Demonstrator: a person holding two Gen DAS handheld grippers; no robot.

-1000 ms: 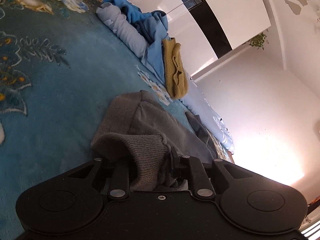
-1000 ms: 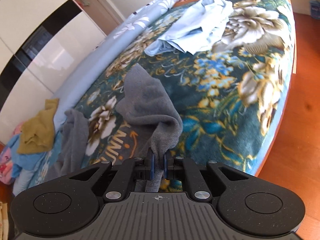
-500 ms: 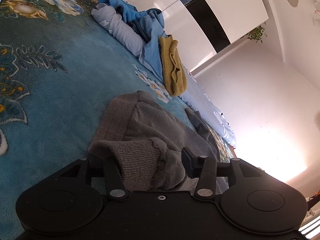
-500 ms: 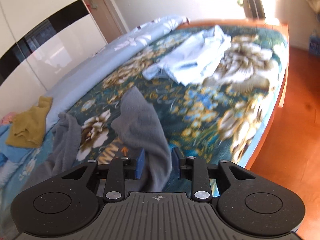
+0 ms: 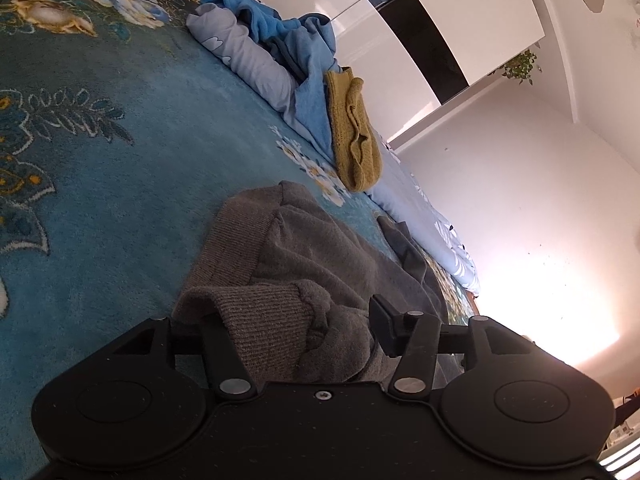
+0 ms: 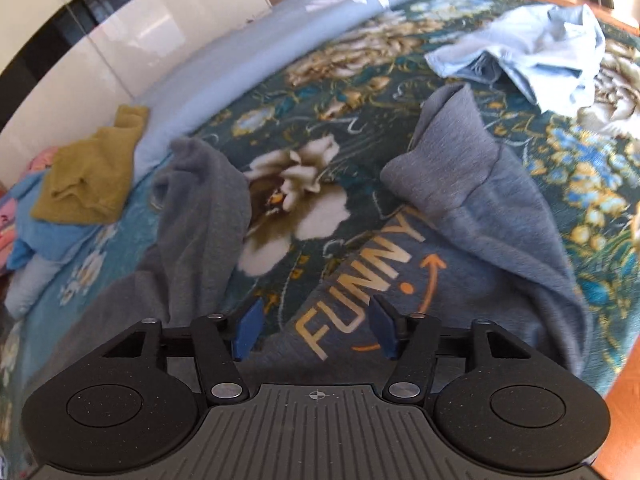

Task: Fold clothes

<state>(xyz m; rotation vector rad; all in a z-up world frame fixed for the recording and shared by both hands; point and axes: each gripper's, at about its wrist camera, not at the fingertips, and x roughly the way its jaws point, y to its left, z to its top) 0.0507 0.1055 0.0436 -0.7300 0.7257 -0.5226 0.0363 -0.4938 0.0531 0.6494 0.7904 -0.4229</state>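
Grey sweatshirt [image 6: 400, 280] lies print-up, "FUNNY" showing, both sleeves folded inward.

The gray sweater's [image 5: 304, 264] cuff covers the left claw's [image 5: 296, 328] one finger, and the claw body hides its hem.

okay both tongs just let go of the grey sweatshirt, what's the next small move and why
Probably bring the right tongs to the right sleeve and fold it inward. Both tongs are open, and the sweatshirt lies on the bed with sleeves splayed outward.
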